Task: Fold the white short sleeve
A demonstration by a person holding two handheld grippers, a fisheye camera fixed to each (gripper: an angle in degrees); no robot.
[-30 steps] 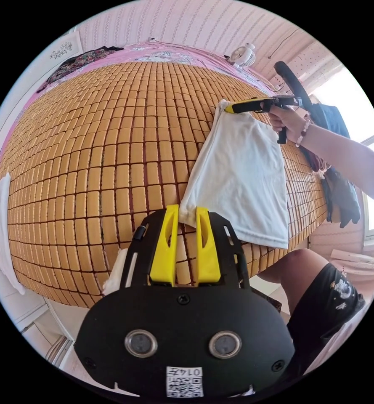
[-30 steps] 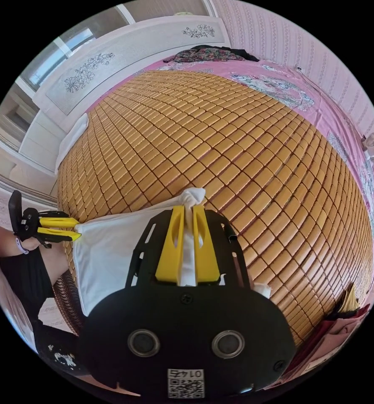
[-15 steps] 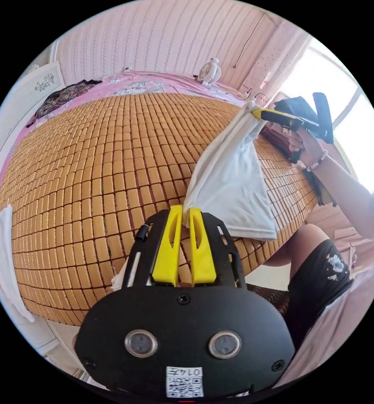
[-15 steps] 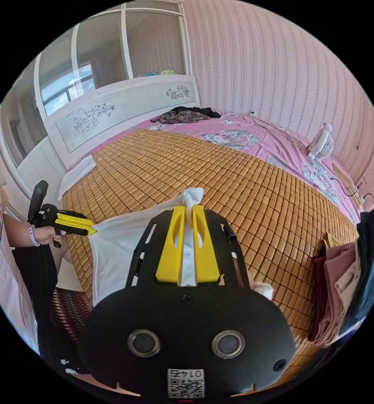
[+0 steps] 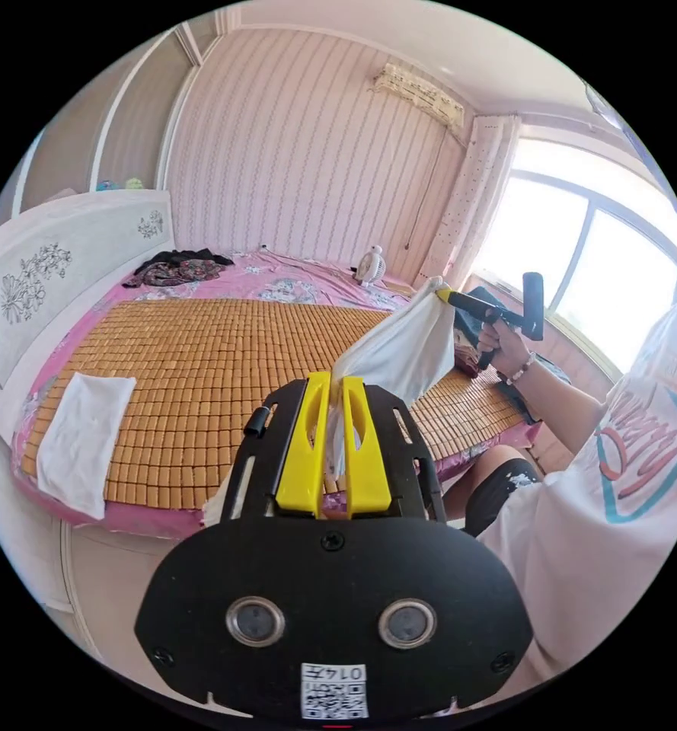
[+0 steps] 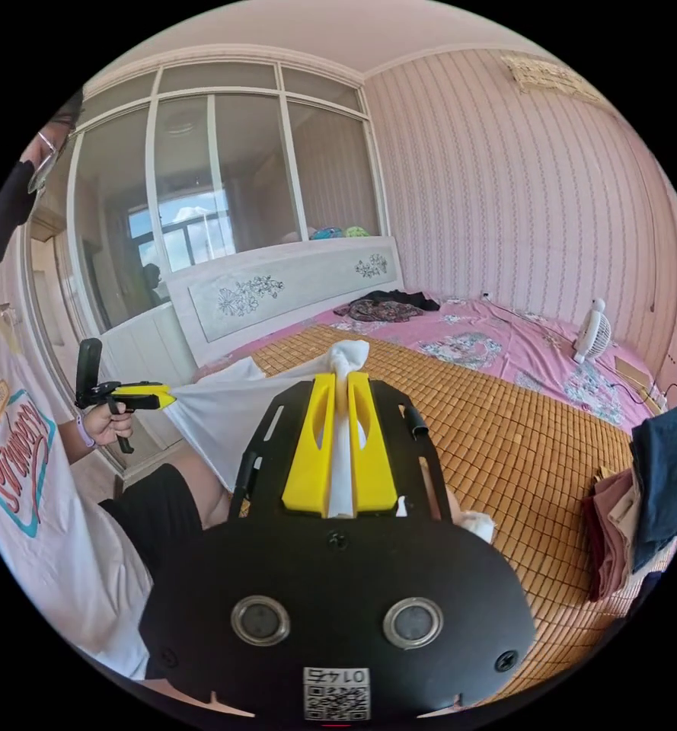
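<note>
Nearest in the left gripper view, our left tongs (image 5: pixel 335 415) are closed on a bunched corner of the white shirt (image 5: pixel 403 354), cloth pinched between both yellow jaws. In the right gripper view, our right tongs (image 6: pixel 341 396) are likewise clamped on another corner, a knot of fabric poking out past the tips.

The shirt hangs in the air between the two tongs, off the bed, stretched along a line from one hand to the other. That line is its long axis; the loose body sags below it. Neither hand is nearer: each holds one end.

Beyond lies the bamboo mat (image 5: pixel 201 381) covering the bed. We judge the next move is to lower the shirt flat onto the mat, both hands keeping the edge taut.

Farther off: a white cloth (image 5: pixel 83 442) at the mat's corner, a small fan (image 6: pixel 593 331), dark clothes (image 6: pixel 384 307) by the headboard.
</note>
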